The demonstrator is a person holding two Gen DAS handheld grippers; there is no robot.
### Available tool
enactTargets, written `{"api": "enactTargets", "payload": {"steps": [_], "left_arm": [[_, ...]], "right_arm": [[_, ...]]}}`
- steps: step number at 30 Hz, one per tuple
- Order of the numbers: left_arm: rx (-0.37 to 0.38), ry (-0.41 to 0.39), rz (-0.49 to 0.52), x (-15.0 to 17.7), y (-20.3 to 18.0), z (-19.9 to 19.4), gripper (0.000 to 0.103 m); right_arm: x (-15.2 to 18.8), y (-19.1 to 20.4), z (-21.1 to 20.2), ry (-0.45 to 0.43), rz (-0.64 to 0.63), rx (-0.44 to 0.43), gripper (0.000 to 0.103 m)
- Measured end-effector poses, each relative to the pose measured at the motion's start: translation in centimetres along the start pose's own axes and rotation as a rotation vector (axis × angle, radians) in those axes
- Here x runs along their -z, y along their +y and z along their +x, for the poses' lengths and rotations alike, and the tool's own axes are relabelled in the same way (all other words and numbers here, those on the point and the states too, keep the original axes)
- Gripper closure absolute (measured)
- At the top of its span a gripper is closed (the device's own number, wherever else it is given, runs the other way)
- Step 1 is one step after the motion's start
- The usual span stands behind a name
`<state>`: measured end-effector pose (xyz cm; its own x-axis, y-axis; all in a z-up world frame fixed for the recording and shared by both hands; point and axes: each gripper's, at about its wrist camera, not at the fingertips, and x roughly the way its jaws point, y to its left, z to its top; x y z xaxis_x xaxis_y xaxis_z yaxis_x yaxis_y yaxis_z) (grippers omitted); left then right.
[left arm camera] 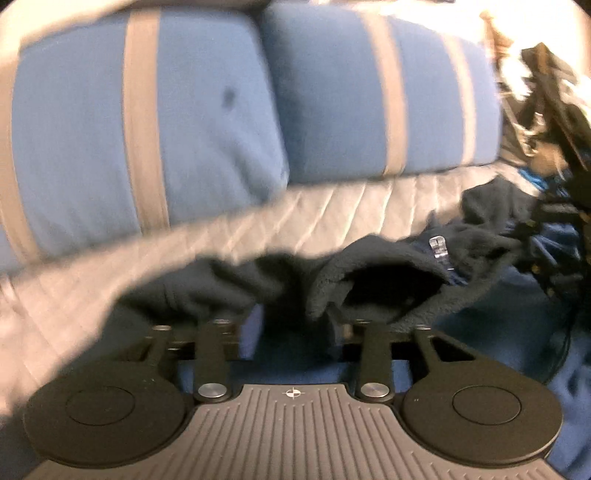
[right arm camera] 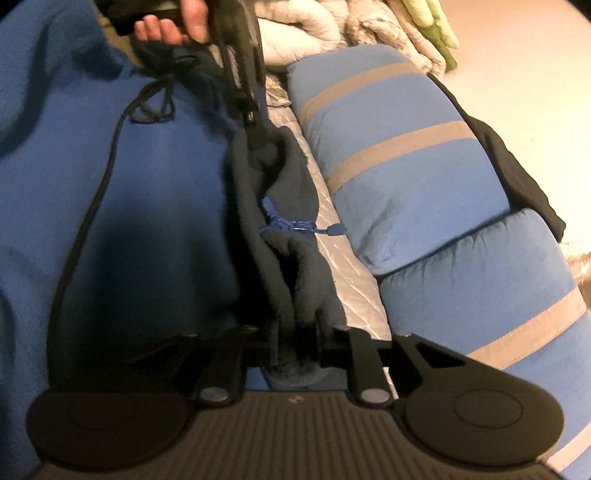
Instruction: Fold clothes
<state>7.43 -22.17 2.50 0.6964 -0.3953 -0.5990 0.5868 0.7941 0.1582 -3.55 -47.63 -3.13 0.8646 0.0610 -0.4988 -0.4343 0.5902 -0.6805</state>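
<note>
A dark navy fleece garment (left arm camera: 369,280) with a blue zipper (right arm camera: 291,223) lies stretched along the bed between my two grippers. In the left wrist view my left gripper (left arm camera: 291,317) stands open. Fleece drapes over both of its fingertips and hides them, and blue cover shows in the gap. The right wrist view shows that same left gripper (right arm camera: 258,144) at the garment's (right arm camera: 295,177) far end, with a person's hand (right arm camera: 166,26) on it. My right gripper (right arm camera: 299,325) is shut on a bunched fold at the garment's near end.
Two blue pillows with grey stripes (left arm camera: 147,110) (right arm camera: 406,166) lie beside a quilted silver sheet (left arm camera: 332,210). A blue bed cover (right arm camera: 129,184) carries a black cable (right arm camera: 92,206). Dark clutter (left arm camera: 554,147) is piled at the right of the left wrist view. Rolled blankets (right arm camera: 369,26) lie beyond the pillows.
</note>
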Motion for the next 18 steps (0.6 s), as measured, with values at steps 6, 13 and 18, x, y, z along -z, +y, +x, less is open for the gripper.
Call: {"api": "enactTargets", "payload": {"steps": [6,13,18], "left_arm": [[-0.029,-0.095,0.357,0.3,-3.4,-2.3,0.024],[-0.025,-0.044,0.647,2.3,-5.7,0.5,0.024],[0.005,-0.063,0.621,1.6,-5.7,2.8,0.024]], "right_arm": [[0.0,-1.9,-0.2,0.015,0.048,0.013,0.086],[0.1,-3.9,-0.1,0.011,0.104,-0.01,0.086],[0.2,-3.8,-0.3,0.008,0.087,-0.024,0.086]]}}
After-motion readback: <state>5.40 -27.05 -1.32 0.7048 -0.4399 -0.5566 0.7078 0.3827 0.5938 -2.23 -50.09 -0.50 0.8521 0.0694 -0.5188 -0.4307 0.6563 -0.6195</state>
